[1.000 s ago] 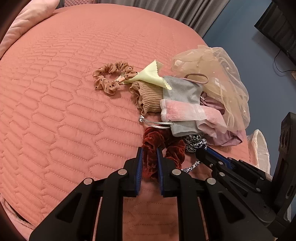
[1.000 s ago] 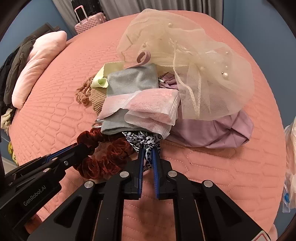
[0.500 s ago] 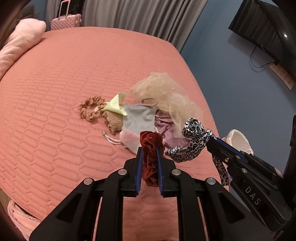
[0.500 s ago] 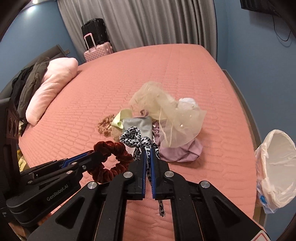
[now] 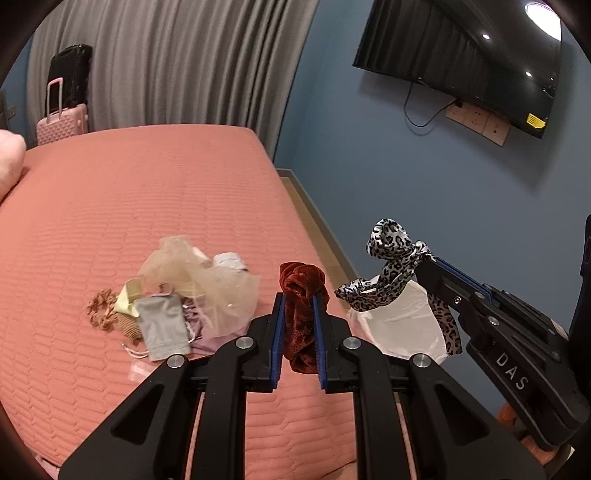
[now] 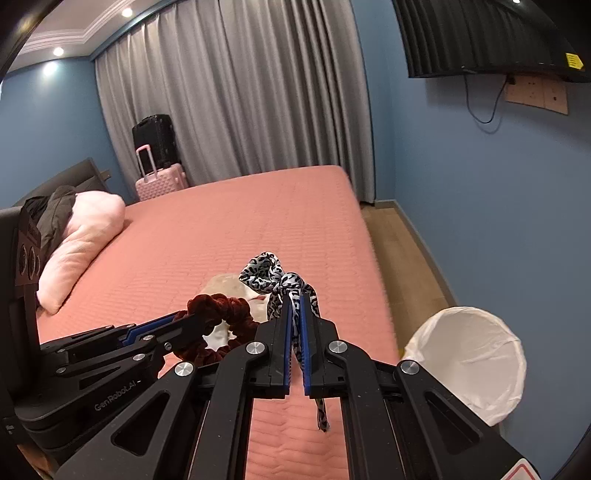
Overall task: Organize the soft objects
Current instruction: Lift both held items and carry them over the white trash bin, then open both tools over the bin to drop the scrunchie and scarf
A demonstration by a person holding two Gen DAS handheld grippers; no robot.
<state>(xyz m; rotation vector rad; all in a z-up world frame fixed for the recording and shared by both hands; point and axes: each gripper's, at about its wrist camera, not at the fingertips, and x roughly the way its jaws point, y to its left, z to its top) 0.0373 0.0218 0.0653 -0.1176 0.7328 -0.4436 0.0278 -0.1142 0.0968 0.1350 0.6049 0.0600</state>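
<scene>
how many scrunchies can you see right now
3: a dark red scrunchie in the left tongs, a leopard-print scrunchie in the right tongs, a tan scrunchie beside the pile. Others may be buried.

We see warm, fairly dim indoor light from recessed ceiling spots (image 6: 127, 12), which glare off the wall TV (image 5: 465, 62) up and right of the tools. Heavy fisheye bending curves the curtains (image 6: 236, 96) and walls, with black vignette at the corners. Near the tool tips it's sharp; the bed edge (image 6: 373, 266) ahead of them smears slightly, and shadows are soft.
</scene>
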